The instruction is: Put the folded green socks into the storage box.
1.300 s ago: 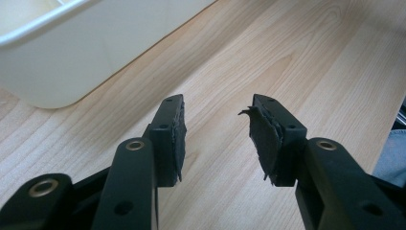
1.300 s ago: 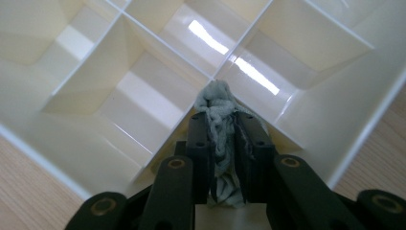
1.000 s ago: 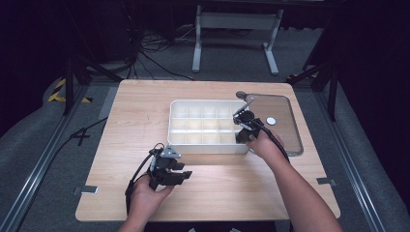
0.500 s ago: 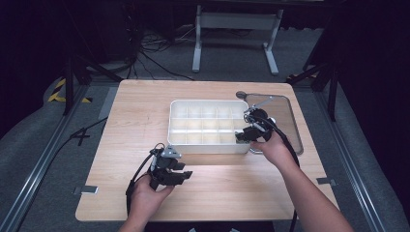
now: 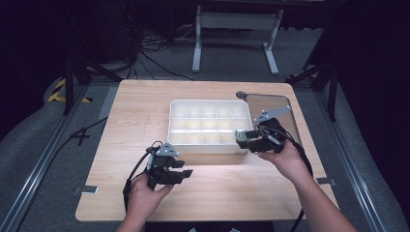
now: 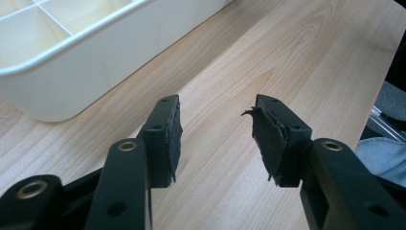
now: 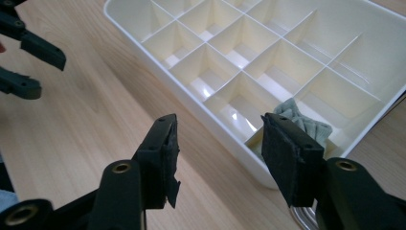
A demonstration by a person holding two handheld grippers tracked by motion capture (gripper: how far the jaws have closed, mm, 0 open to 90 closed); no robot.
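the grey cloth [image 7: 306, 125] lies crumpled in a corner cell of the white tray [image 5: 209, 147], the cell at the tray's near right corner as the high view has it. the tray sits mid-desk [image 5: 135, 116], its long axis running left to right across the desk.

the right hand-held gripper [image 5: 244, 137] hangs just off the tray's right end, near that corner, pointing left across the tray. its jaws have just been opening and now stand well apart with nothing between them; in the right gripper view [image 7: 218, 143] the cloth shows just past the right pad, down in its cell and clear of both pads. so the cloth looks let go and parked in the tray.

the left hand-held gripper [image 5: 186, 172] rests over the desk's near edge, left of centre, in front of the tray's near wall and apart from it. its jaws [image 6: 215, 129] also stand wide and bare, over plain wood, with the tray's rounded corner off to the upper left.

the right one is far nearer the cloth: the cloth lies just ahead and a little to its right, below jaw level. a clear lid [image 5: 270, 108] lies on the desk by the right edge, behind the right hand.
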